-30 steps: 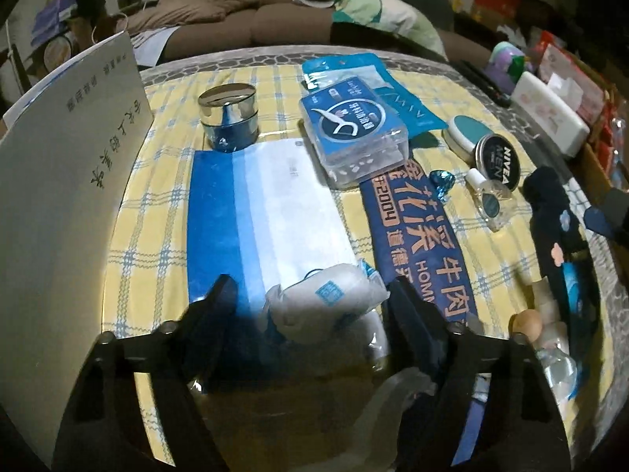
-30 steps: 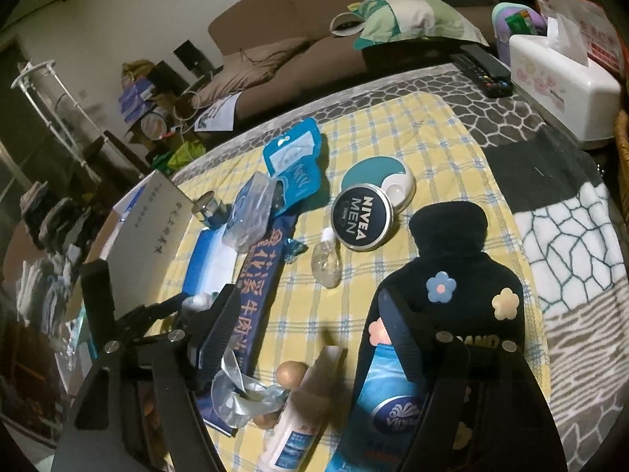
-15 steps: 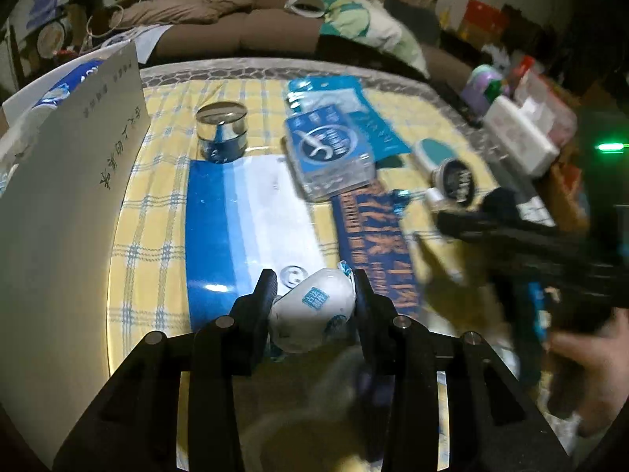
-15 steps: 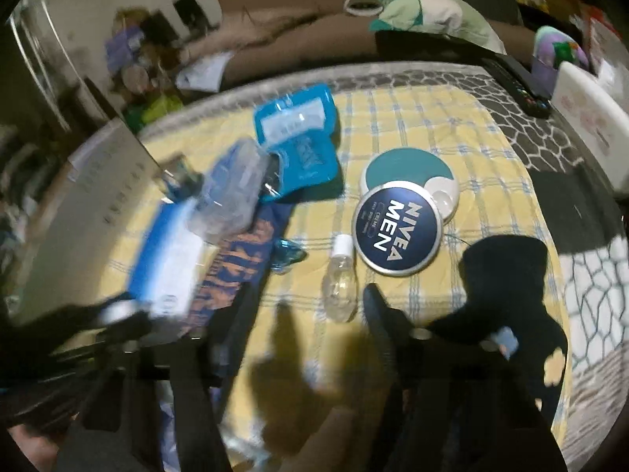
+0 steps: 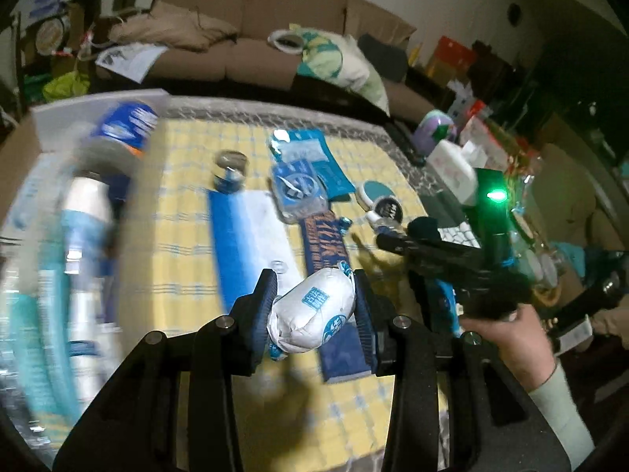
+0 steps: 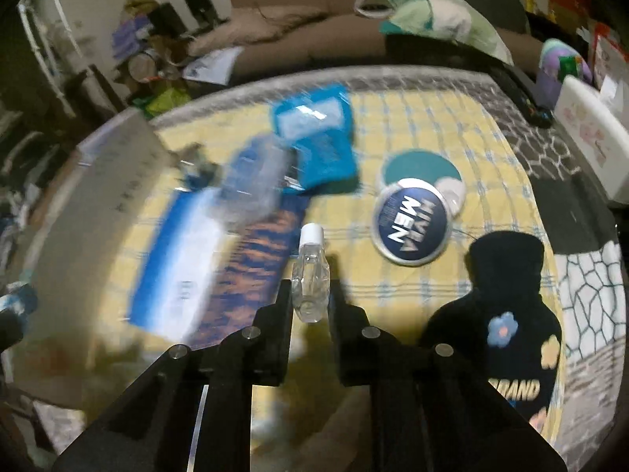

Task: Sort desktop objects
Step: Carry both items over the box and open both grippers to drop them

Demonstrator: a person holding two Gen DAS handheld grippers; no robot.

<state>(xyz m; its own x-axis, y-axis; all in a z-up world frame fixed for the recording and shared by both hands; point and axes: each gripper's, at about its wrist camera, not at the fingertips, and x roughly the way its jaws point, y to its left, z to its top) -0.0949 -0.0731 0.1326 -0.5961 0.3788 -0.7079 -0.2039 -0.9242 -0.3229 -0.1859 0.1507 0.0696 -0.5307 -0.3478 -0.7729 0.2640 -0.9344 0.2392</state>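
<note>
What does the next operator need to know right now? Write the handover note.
Left gripper: shut on the white pouch, lifted above the yellow checked cloth.
Right gripper: fingers either side of the small clear bottle; contact is unclear, and the bottle still lies on the cloth.
Still on the table: Nivea Men tin, teal packets, blue-and-white box, black flowered pouch.
Done: pouch picked up. Left: place it, secure the bottle, sort the rest.

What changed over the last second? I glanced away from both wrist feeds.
The left tongs closed on the white pouch and lifted it. The right tongs moved forward to straddle the small clear bottle. The Nivea tin stayed put.
</note>
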